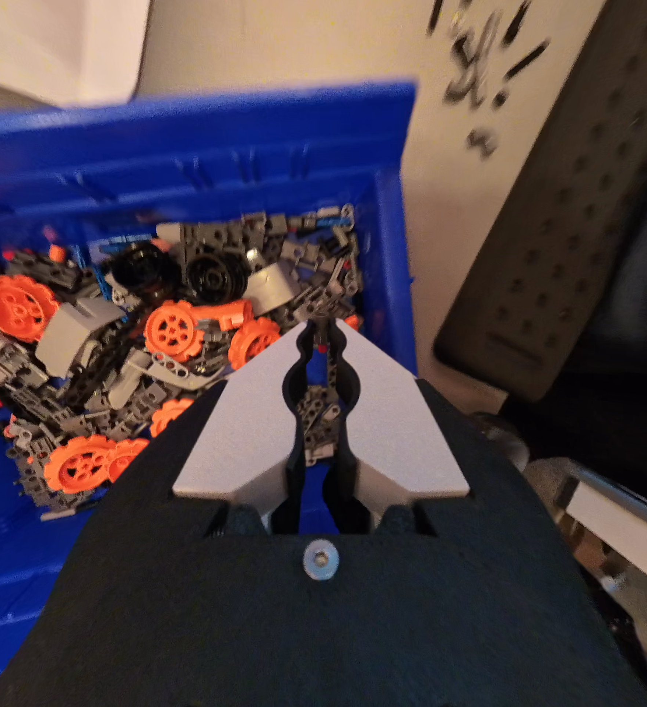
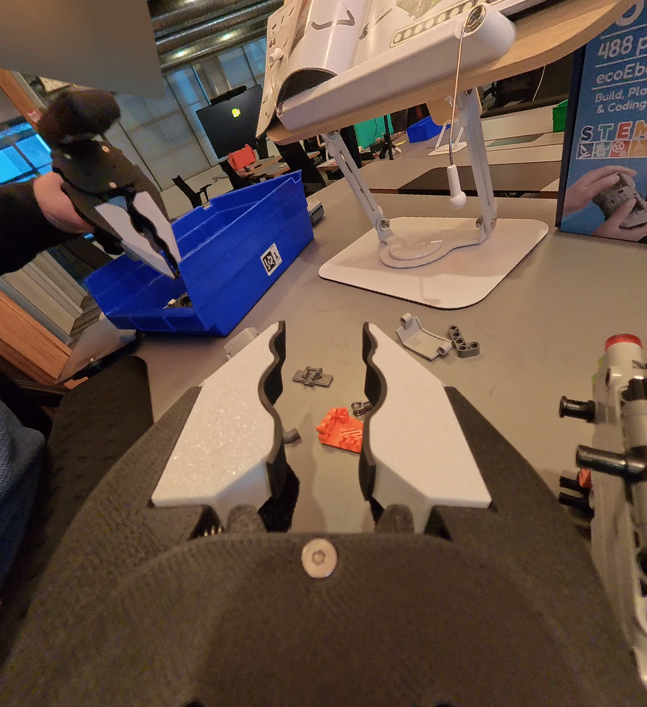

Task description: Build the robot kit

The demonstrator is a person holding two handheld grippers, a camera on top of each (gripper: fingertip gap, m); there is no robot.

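A grey table in an open workroom carries the scene. We see the left gripper lowered over a blue bin, its jaws nearly together, leaving only a narrow gap; whether the tips pinch one of the grey building pieces seen through that gap we cannot tell. The bin holds a heap of grey beams, black tyres and orange wheels. In the right wrist view, a hand carries that gripper with its tips inside the bin. The right gripper hovers above the table with its jaws wide apart and holding nothing. Between its fingers we find an orange piece and a small grey plate. Beyond lie a curved grey panel, a white stand and a blue box; a grey built assembly stands at right.
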